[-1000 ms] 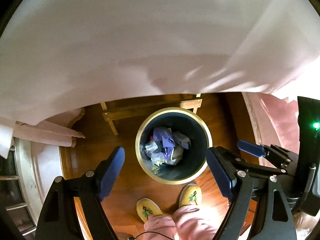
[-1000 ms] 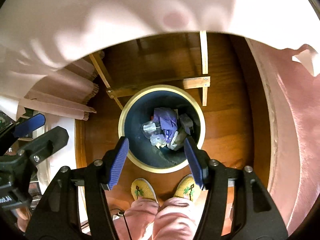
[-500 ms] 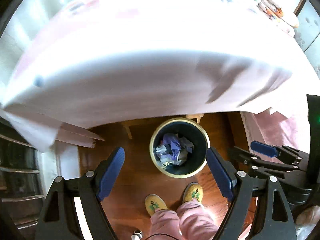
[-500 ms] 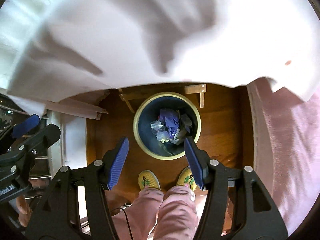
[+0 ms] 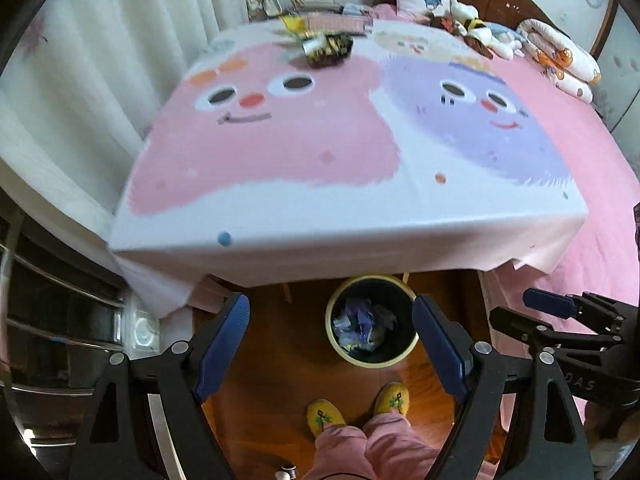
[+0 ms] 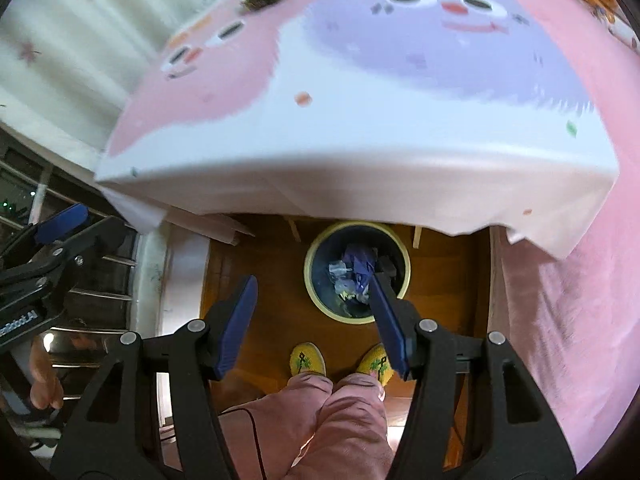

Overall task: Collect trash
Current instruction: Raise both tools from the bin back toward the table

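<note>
Both grippers, left gripper [image 5: 331, 344] and right gripper [image 6: 312, 322], hang spread and empty above the bin [image 5: 370, 322]; next, I judge, reach the wrappers [image 5: 326, 46] across the table [image 5: 280, 184] beyond it.

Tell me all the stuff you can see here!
Trash bin: one, dark with a yellow rim, on the wooden floor at the table's edge.
Crumpled trash: a heap, purple and clear, inside the bin.
Wrappers: a pile, yellow and black, far side of the table.
Tablecloth: one, pink and purple faces.
Slippers: two, yellow.
Left gripper: open, empty.
Right gripper: open, empty.
</note>
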`<state>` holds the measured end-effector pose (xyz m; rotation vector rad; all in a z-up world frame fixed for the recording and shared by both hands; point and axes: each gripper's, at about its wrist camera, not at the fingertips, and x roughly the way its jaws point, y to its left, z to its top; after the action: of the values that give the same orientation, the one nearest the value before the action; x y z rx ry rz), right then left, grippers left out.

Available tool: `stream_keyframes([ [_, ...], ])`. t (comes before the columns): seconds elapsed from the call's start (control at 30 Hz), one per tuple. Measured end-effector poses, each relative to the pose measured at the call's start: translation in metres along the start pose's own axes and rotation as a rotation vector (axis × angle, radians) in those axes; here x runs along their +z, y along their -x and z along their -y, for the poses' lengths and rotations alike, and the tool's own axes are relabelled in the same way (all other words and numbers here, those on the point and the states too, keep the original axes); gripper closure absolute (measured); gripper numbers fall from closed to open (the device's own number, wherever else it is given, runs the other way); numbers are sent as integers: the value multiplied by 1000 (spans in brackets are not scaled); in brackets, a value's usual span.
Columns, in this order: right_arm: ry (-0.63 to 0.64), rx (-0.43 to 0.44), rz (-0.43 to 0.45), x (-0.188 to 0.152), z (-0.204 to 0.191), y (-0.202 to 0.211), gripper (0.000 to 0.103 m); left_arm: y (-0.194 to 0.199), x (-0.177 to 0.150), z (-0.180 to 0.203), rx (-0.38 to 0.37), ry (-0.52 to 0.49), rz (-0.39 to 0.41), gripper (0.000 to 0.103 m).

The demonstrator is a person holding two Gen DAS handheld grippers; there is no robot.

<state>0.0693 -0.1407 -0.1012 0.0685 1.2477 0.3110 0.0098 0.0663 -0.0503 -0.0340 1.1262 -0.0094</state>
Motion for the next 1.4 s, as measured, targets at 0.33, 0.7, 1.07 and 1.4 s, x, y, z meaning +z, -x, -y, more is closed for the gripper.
stream_keyframes([
  [0.33, 107, 65, 108, 34, -17, 60, 48, 65, 31, 5, 73, 1, 100, 18],
  [0.7, 236, 94, 205, 88, -31, 88, 48, 100, 76, 13, 136, 46, 198, 18],
  [1.07, 188, 79, 239, 163, -24, 79, 48, 84, 131, 0, 164, 68, 233, 18],
  [1.4, 109, 47, 199, 252, -47, 29, 48, 17, 214, -53, 62, 21, 160, 18],
])
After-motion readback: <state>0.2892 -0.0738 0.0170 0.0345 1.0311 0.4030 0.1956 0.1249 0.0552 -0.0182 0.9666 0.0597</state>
